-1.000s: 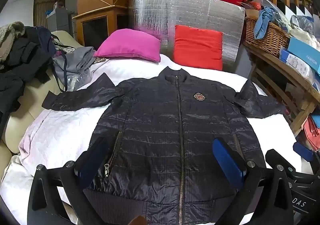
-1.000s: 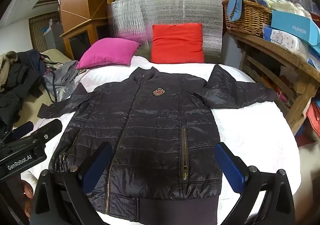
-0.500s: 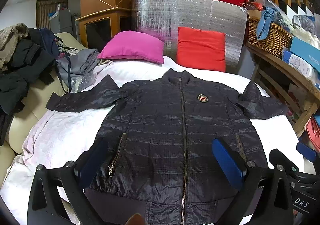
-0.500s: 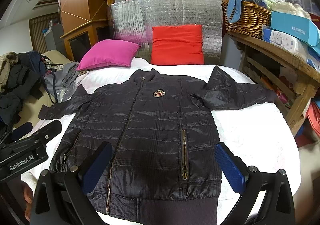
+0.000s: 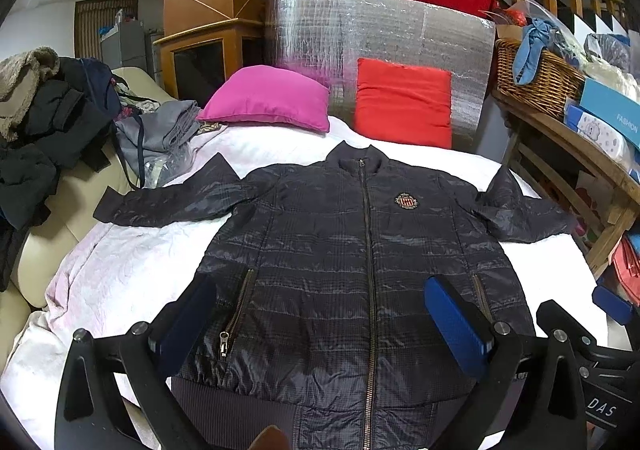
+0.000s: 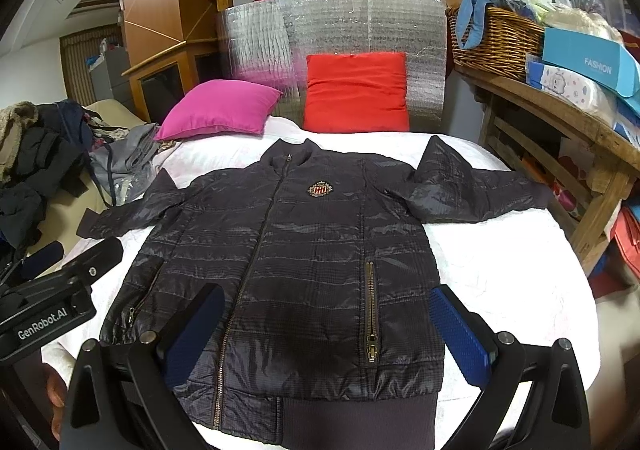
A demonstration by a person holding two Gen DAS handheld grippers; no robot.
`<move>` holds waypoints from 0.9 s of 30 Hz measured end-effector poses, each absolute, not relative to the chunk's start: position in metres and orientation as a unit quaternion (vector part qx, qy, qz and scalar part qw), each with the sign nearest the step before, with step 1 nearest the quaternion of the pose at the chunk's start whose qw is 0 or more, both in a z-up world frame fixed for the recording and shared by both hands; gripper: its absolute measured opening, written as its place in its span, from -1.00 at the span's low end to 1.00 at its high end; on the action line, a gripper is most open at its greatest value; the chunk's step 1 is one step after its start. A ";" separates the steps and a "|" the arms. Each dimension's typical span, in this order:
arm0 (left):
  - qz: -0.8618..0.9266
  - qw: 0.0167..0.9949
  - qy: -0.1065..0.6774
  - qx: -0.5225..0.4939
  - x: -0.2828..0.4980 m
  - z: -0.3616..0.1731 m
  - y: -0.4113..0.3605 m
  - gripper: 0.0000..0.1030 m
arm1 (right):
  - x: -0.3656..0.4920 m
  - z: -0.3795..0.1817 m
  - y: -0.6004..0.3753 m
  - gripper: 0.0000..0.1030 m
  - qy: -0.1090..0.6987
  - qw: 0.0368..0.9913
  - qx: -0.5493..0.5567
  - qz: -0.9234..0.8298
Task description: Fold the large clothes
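Note:
A dark navy quilted jacket (image 5: 360, 258) lies flat and zipped, front up, on a white bed (image 5: 120, 274), with both sleeves spread out sideways. It also shows in the right wrist view (image 6: 288, 258). My left gripper (image 5: 320, 314) is open and empty, hovering above the jacket's lower hem. My right gripper (image 6: 324, 330) is open and empty, also above the hem. The left gripper's body (image 6: 52, 314) shows at the left of the right wrist view.
A pink pillow (image 5: 268, 102) and a red pillow (image 5: 404, 106) lean at the bed's head against a silver foil panel (image 5: 380, 30). Piled clothes (image 5: 44, 110) cover a sofa on the left. A wooden shelf (image 5: 576, 154) with a basket and boxes stands right.
Both grippers have drawn back and risen slightly, so more of the jacket's hem and the bed shows. The jacket has not moved.

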State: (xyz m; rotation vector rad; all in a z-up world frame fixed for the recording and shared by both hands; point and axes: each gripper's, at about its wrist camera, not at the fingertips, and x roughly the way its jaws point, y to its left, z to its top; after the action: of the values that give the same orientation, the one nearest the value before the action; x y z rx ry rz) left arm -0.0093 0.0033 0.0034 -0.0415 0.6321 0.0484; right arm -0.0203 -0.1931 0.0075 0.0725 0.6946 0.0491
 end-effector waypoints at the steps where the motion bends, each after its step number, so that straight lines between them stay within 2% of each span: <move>1: 0.024 0.950 0.309 -0.021 -0.009 0.004 0.004 1.00 | -0.020 0.008 -0.193 1.00 0.340 0.939 0.035 0.024; 27: 0.027 0.947 0.319 -0.014 -0.007 0.003 0.002 1.00 | -0.018 0.009 -0.192 1.00 0.336 0.941 0.030 0.020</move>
State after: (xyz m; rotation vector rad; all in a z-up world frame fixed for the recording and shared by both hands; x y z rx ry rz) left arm -0.0065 0.0025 0.0029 -0.0276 0.6496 0.0559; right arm -0.0182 -0.1919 0.0090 0.0607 0.6860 0.0416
